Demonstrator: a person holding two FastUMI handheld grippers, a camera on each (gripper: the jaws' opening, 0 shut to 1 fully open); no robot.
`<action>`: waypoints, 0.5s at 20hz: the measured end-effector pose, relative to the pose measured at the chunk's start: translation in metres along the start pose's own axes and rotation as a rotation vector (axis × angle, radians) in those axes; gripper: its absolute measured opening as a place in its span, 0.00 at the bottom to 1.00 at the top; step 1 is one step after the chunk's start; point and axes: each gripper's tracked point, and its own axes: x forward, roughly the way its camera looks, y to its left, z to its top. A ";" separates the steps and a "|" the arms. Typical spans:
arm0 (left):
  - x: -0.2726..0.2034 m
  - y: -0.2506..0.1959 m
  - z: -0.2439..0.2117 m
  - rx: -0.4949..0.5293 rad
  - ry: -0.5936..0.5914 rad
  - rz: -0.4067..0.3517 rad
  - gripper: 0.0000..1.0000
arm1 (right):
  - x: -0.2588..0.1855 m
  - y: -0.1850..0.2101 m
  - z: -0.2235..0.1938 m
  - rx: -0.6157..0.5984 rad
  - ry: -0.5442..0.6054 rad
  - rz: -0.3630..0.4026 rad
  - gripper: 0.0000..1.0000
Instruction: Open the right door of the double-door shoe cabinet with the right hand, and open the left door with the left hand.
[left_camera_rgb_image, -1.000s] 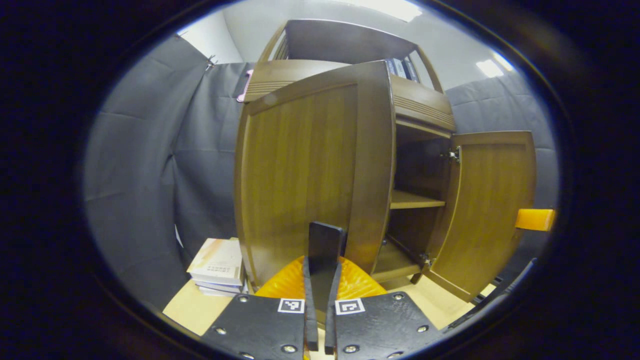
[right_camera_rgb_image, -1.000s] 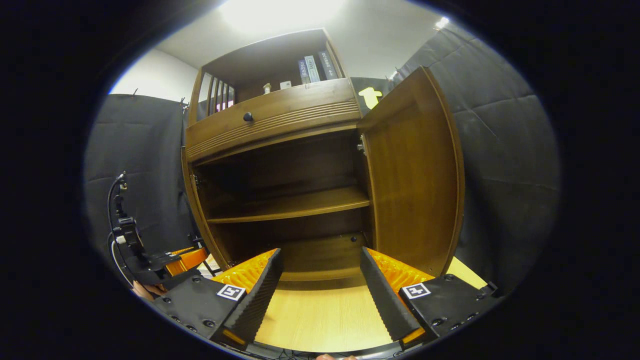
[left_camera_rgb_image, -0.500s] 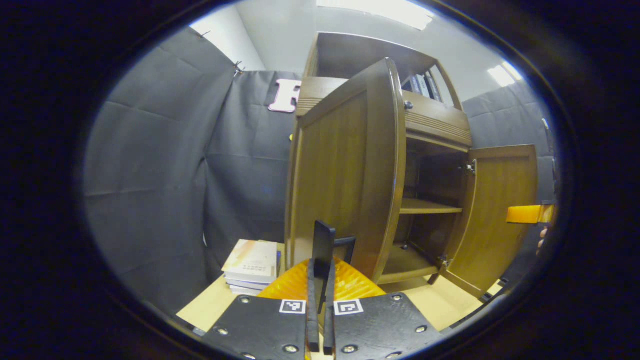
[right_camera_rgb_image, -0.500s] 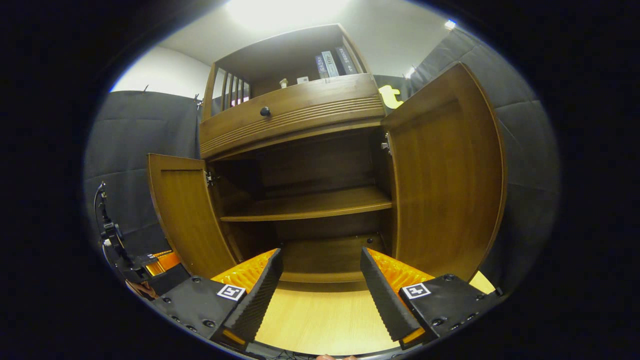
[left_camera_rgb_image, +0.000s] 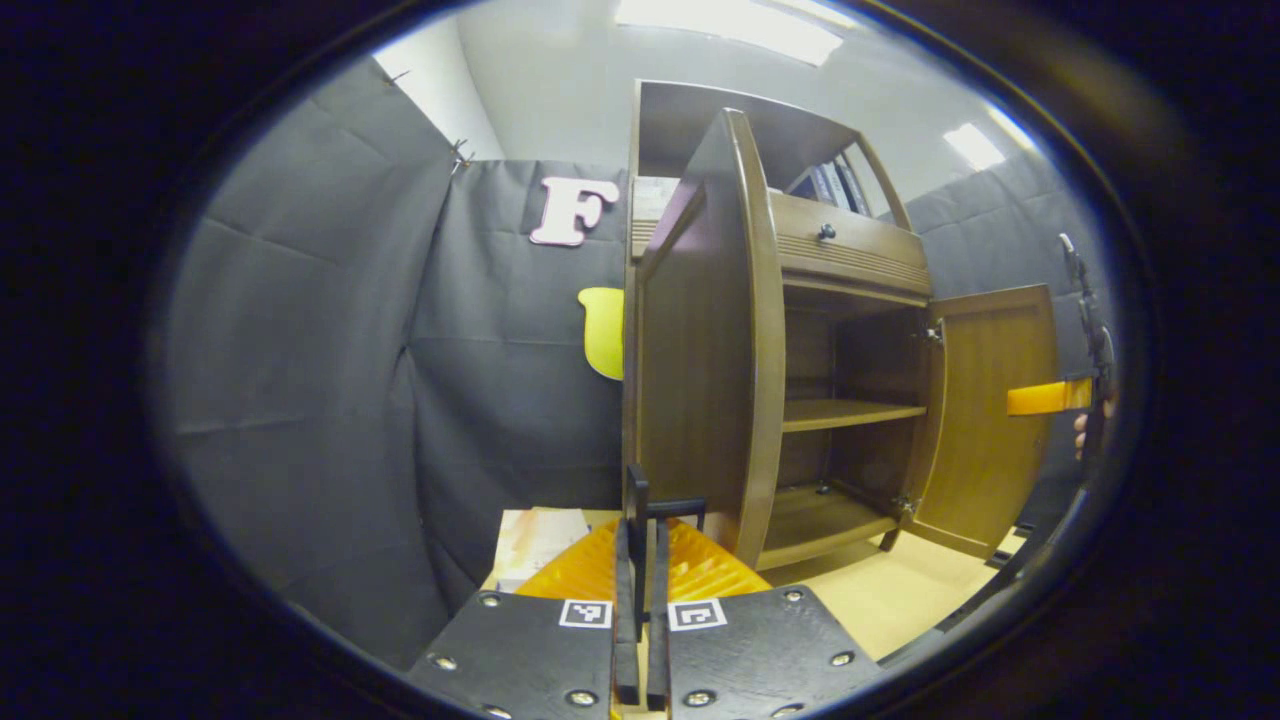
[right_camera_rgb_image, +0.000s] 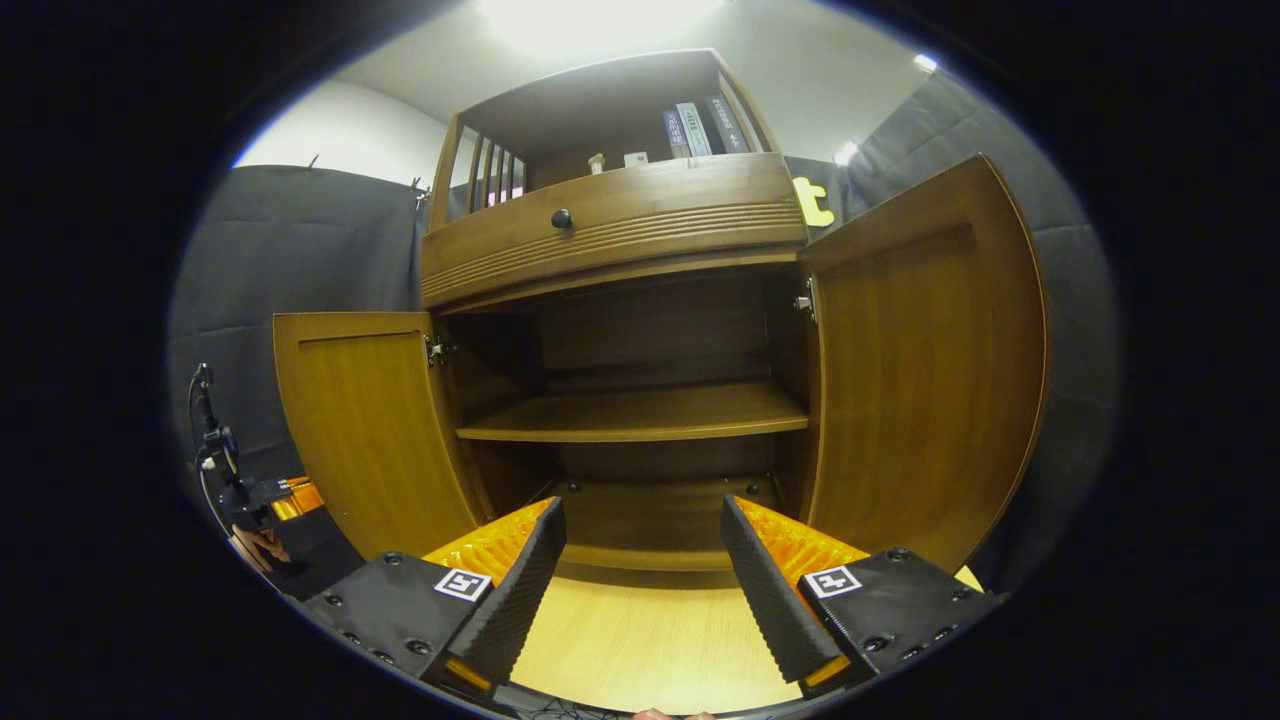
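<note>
The brown wooden shoe cabinet (right_camera_rgb_image: 610, 225) stands with both doors swung outward. In the left gripper view the left door (left_camera_rgb_image: 700, 350) is seen nearly edge-on, and my left gripper (left_camera_rgb_image: 641, 530) is shut on its thin black handle (left_camera_rgb_image: 637, 495). The right door (left_camera_rgb_image: 985, 410) hangs open beyond it. In the right gripper view the left door (right_camera_rgb_image: 360, 420) and right door (right_camera_rgb_image: 930, 370) flank the bare inner shelf (right_camera_rgb_image: 640, 415). My right gripper (right_camera_rgb_image: 640, 585) is open in front of the cabinet, holding nothing. The left gripper (right_camera_rgb_image: 275, 500) sits by the left door's edge.
A drawer with a dark knob (right_camera_rgb_image: 561, 218) runs above the doors, and books (right_camera_rgb_image: 700, 125) stand on the top shelf. A stack of books (left_camera_rgb_image: 540, 545) lies on the light wooden floor (right_camera_rgb_image: 640, 650) left of the cabinet. Black cloth walls close in both sides.
The left door has swung further open with my left gripper on its handle, going from face-on to nearly edge-on. The right gripper stayed open before the cabinet.
</note>
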 end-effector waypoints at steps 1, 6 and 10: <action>0.002 0.008 -0.001 -0.009 0.008 -0.006 0.06 | 0.001 -0.001 0.001 0.001 -0.003 -0.004 0.98; 0.000 0.039 0.003 -0.038 0.014 0.003 0.06 | 0.008 -0.013 0.004 0.015 0.000 -0.037 0.98; -0.003 0.036 0.003 -0.028 0.027 -0.003 0.05 | 0.009 -0.028 0.008 0.027 -0.012 -0.078 0.98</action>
